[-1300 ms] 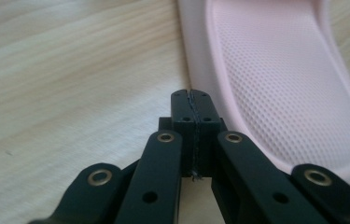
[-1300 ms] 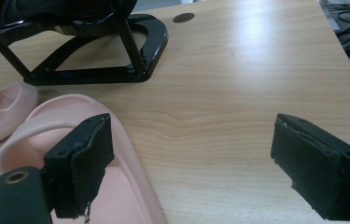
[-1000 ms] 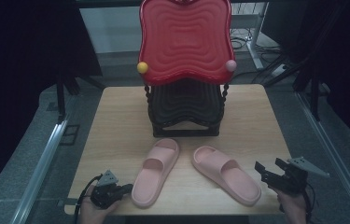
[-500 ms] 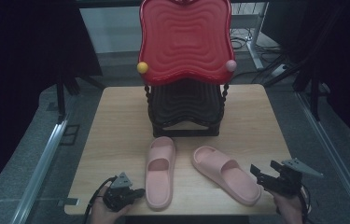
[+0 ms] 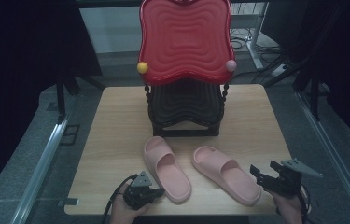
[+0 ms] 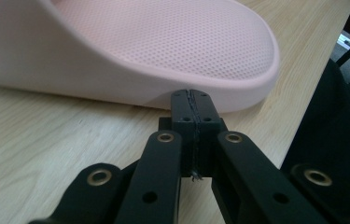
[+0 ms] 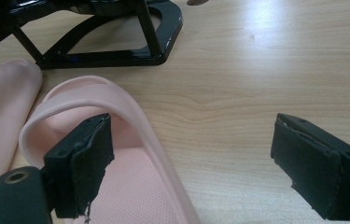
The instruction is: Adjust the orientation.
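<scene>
- My left gripper (image 5: 156,191) sits at the near edge of the surface (image 5: 116,140), its jaws clenched flat together on nothing; in the left gripper view the closed tips (image 6: 193,100) meet the side of the left slipper (image 5: 167,168) near its heel, touching or all but touching.
- That slipper lies just to the right of those jaws, heel at the near edge, long axis running away toward the far edge; I judge a sideways nudge is the move in hand, so the contact spot along that side matters.
- My right gripper (image 5: 262,175) hovers at the near right corner, jaws spread wide and empty, one pad (image 7: 86,161) over the right slipper (image 5: 226,179) by its heel.
- The right slipper angles from near right to far left.
- Beyond both, mid-surface, stands the black rack (image 5: 184,109) with its red top (image 5: 184,39).
</scene>
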